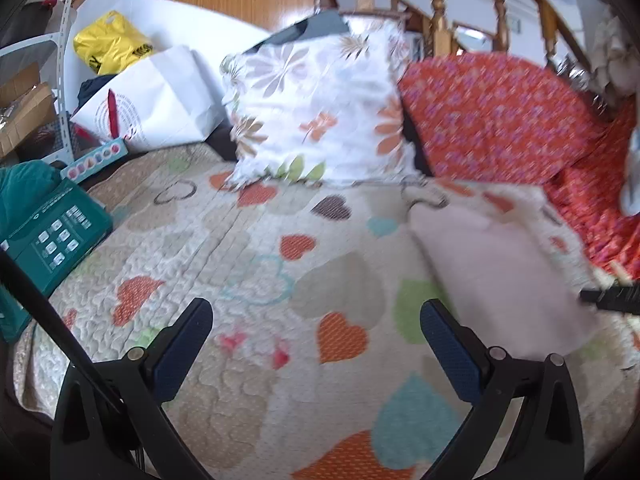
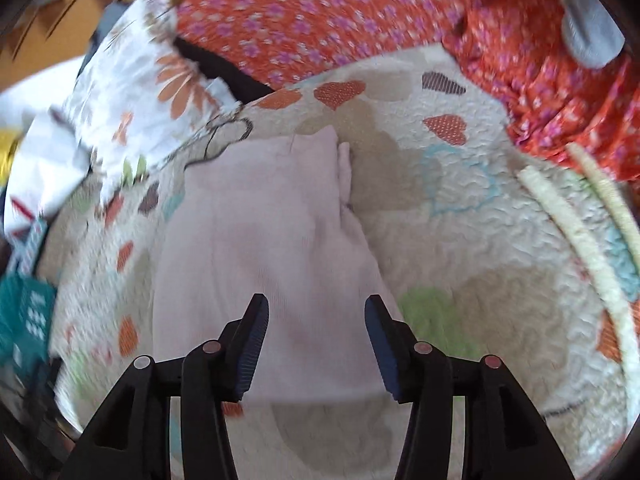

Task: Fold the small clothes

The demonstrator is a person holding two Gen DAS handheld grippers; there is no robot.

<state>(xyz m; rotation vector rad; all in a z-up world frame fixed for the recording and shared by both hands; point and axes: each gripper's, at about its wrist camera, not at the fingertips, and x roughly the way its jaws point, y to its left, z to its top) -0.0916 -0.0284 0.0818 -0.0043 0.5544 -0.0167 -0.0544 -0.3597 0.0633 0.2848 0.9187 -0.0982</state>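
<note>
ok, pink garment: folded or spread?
Folded. The pink garment lies as a narrow doubled strip on the heart quilt, layered edge along its right side.

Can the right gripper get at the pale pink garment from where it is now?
Probably yes. The right gripper is open right over the pale pink garment, which lies flat on the heart quilt with nothing between.

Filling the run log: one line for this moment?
garment: pale pink cloth lying on heart quilt | left gripper: open, empty | right gripper: open above cloth
</note>
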